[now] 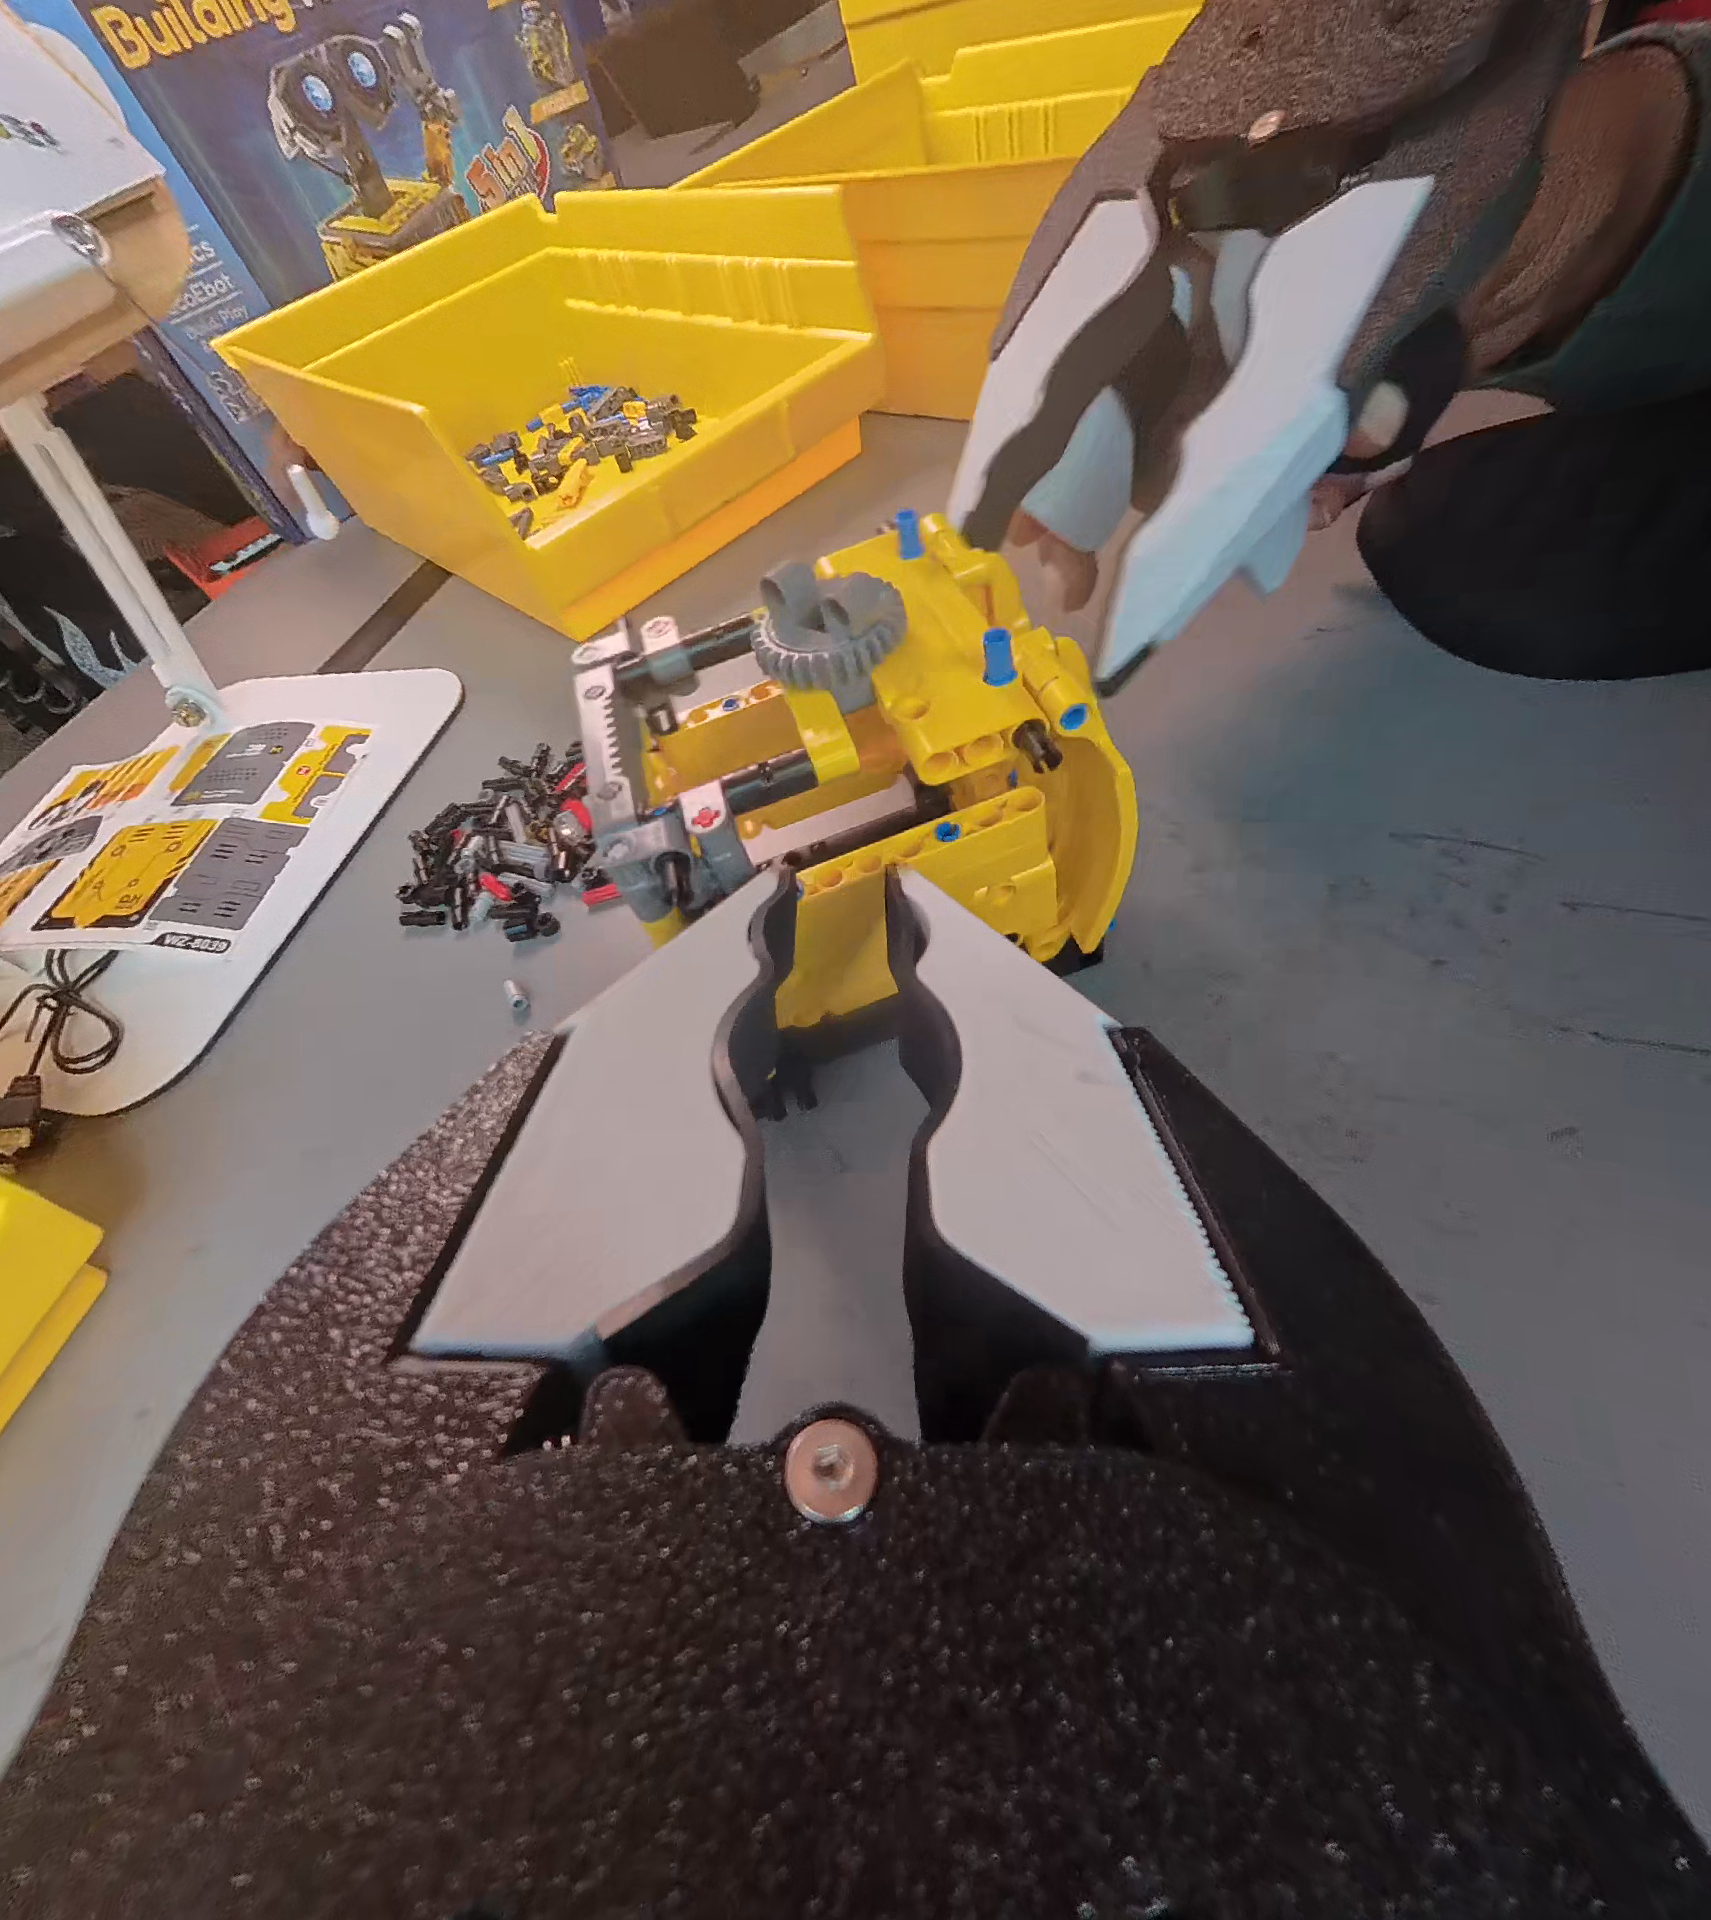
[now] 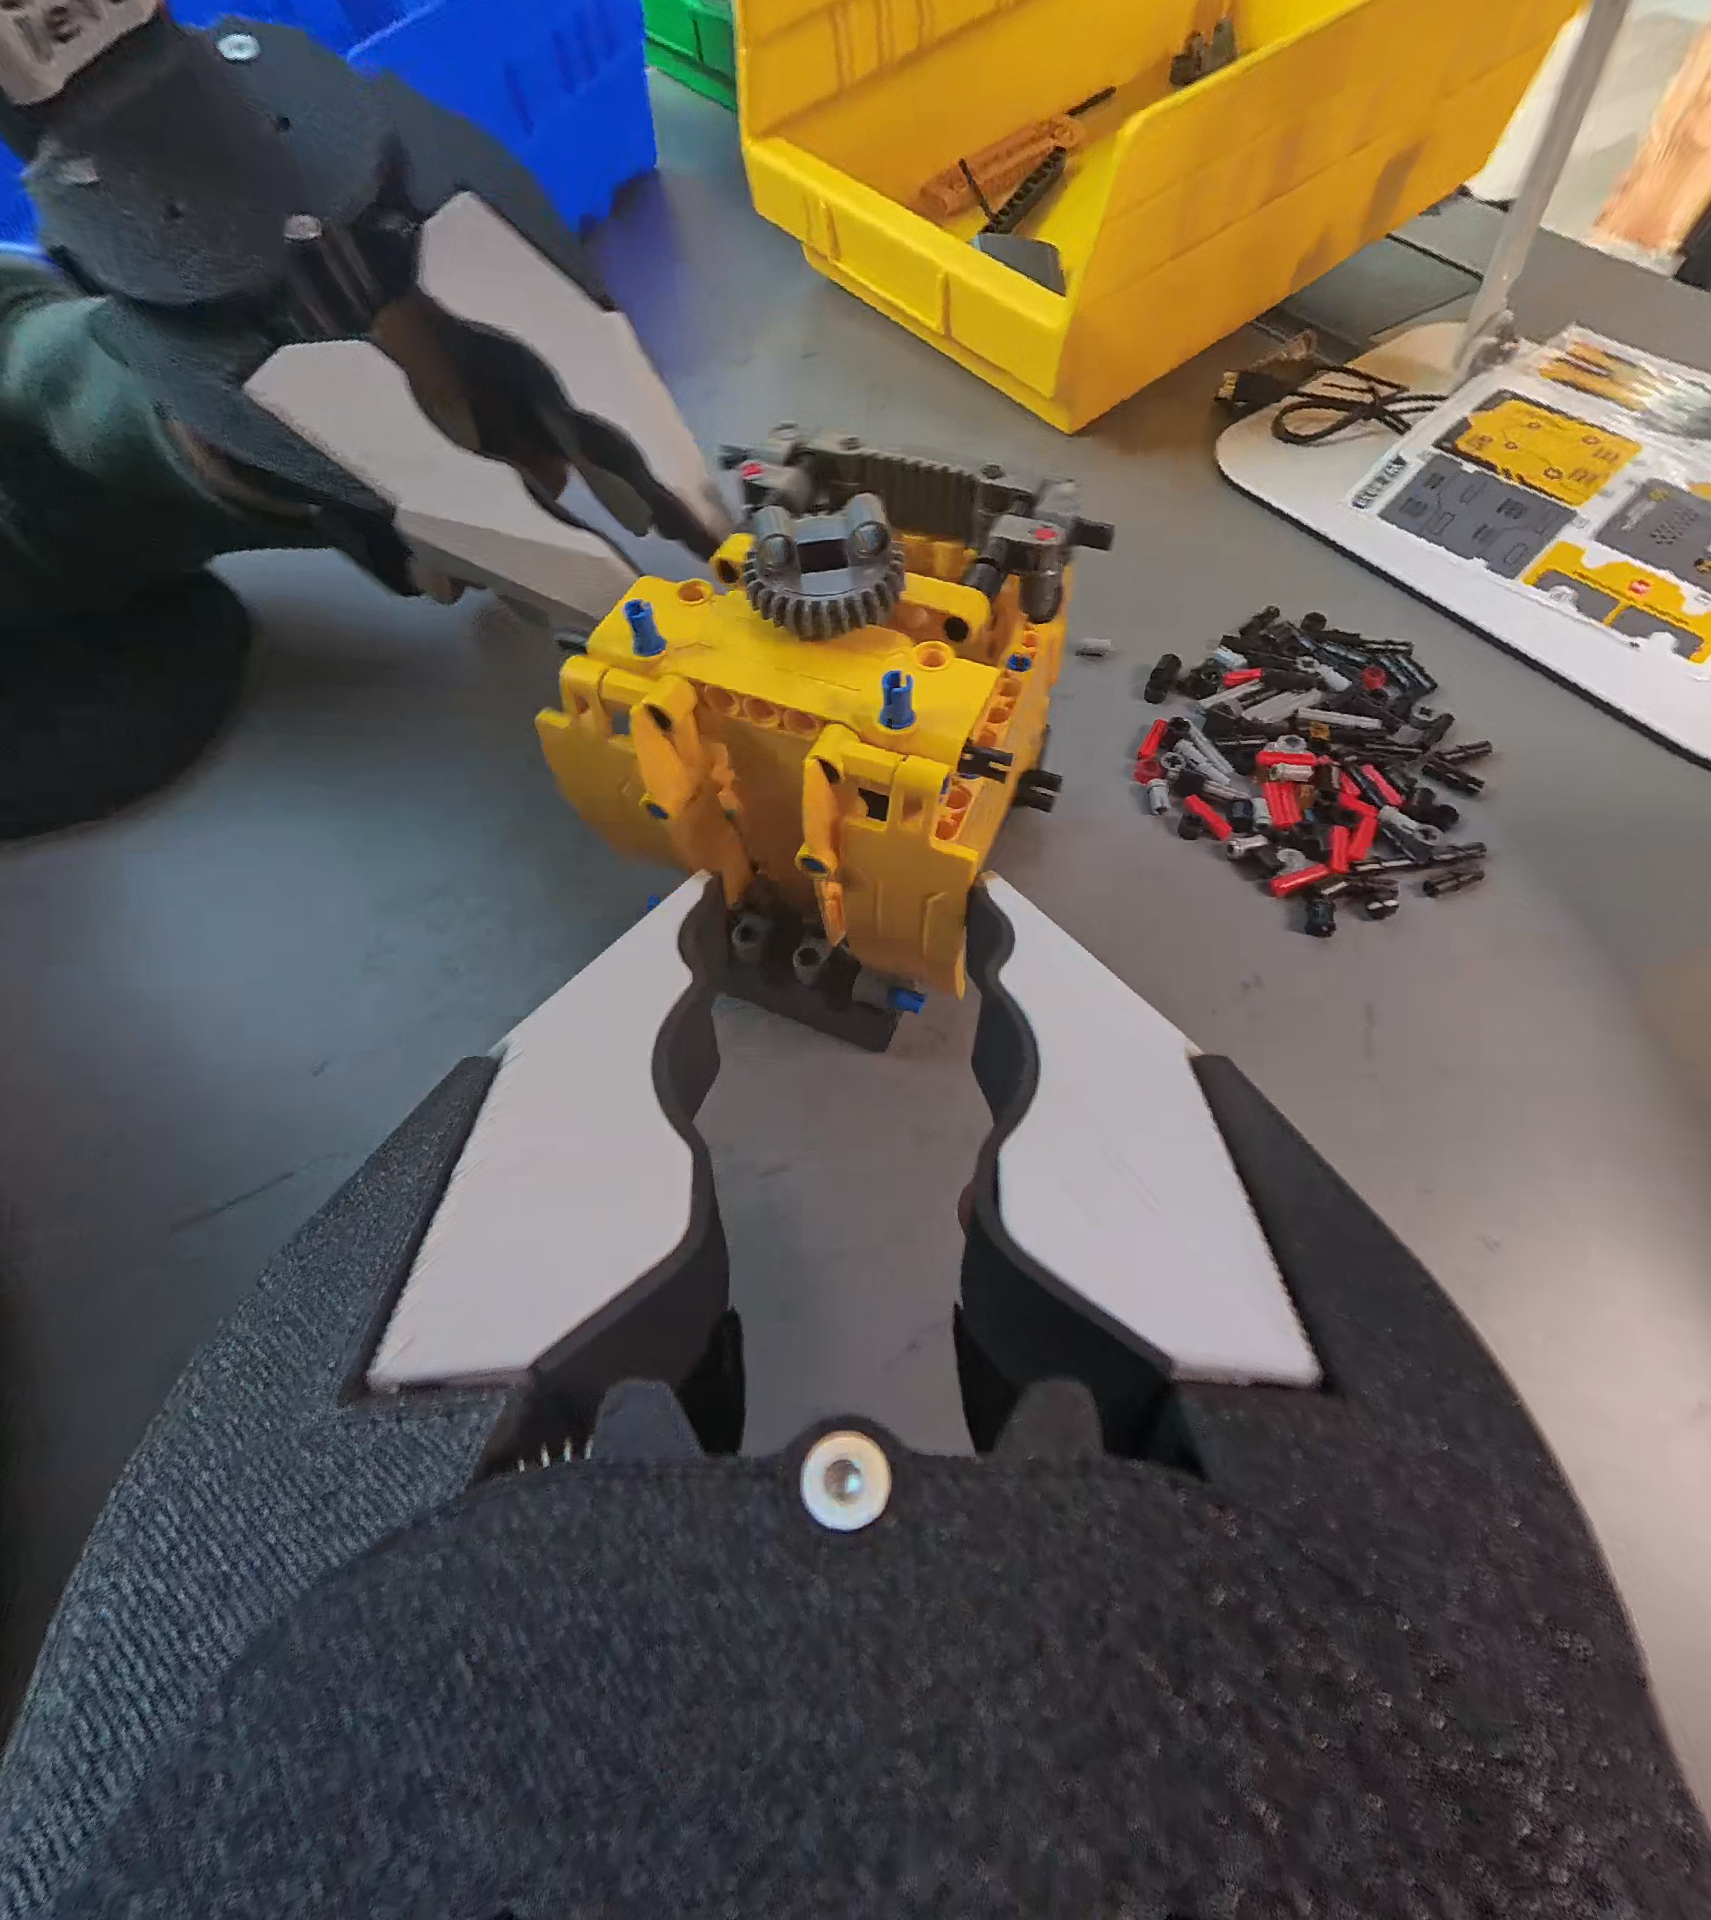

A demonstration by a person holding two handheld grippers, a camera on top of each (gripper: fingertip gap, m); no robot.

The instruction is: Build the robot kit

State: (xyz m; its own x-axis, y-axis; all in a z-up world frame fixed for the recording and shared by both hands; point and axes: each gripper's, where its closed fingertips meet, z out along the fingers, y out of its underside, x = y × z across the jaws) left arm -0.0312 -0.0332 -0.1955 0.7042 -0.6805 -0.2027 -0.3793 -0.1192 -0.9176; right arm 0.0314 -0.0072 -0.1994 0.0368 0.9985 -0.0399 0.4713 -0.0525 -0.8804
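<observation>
Bracketing the yellow brick model (image 2: 809,769) at the surface's (image 2: 1350,1143) centre, the right gripper (image 2: 835,899) has jaws apart; the left gripper (image 1: 835,883), jaws narrowly apart, meets its edge — uneven pressure could tip it toward the loose pins (image 2: 1308,769) at 3 o'clock.

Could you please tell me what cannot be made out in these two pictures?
- Left gripper: its fingertips hide where they meet the yellow model; contact unclear.
- Right gripper, right wrist view: grip on the model uncertain.
- Yellow bin: cut off by the top edge.
- Loose pins: too small to count.
</observation>
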